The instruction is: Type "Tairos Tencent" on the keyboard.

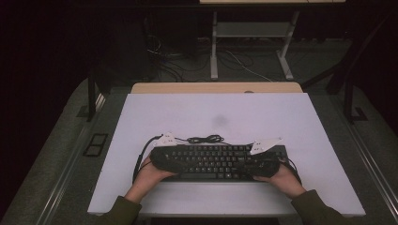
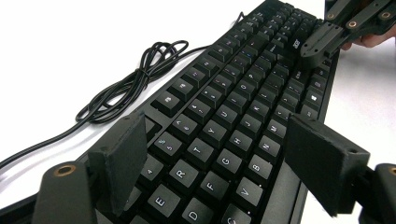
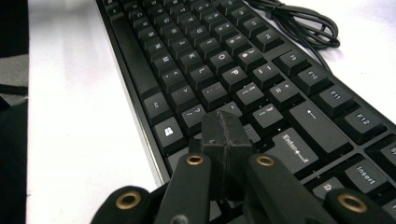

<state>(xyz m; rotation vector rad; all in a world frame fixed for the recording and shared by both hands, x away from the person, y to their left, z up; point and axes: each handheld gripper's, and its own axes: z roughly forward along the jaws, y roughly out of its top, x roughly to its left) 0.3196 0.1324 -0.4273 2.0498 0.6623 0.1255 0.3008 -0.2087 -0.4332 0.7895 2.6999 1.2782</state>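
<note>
High view: black keyboard (image 1: pixel 218 161) lies lower centre of frame on the white table (image 1: pixel 220 117), long side running left-right, its black cable (image 1: pixel 206 139) bunched in a loose coil just above the kbd's top edge. Left gripper (image 1: pixel 162 157) sits over the kbd's left end, right gripper (image 1: pixel 265 164) over its right end, a hand behind each, forearms in green sleeves coming up from the bottom edge. Left gripper view: left gripper (image 2: pixel 215 163) jaws spread wide, one black pad at lower left, other at lower right, letter keys of the keyboard (image 2: pixel 233 116) between them; pads hang over the keys, not pinching anything; can't tell if they touch. Cable (image 2: pixel 135 79) coiled at left on the table (image 2: pixel 70 37); the right gripper (image 2: pixel 322 42) shows upper right w/ its tip down on the keys at the far end. Right gripper view: right gripper (image 3: pixel 224 133) pads pressed together, nothing between them, tip down at the keys left of Enter, lower centre of frame; contact looks likely but can't confirm. Keyboard (image 3: pixel 210 60) runs up-left, cable (image 3: pixel 299 23) upper right, table (image 3: pixel 74 116) at left.
</note>
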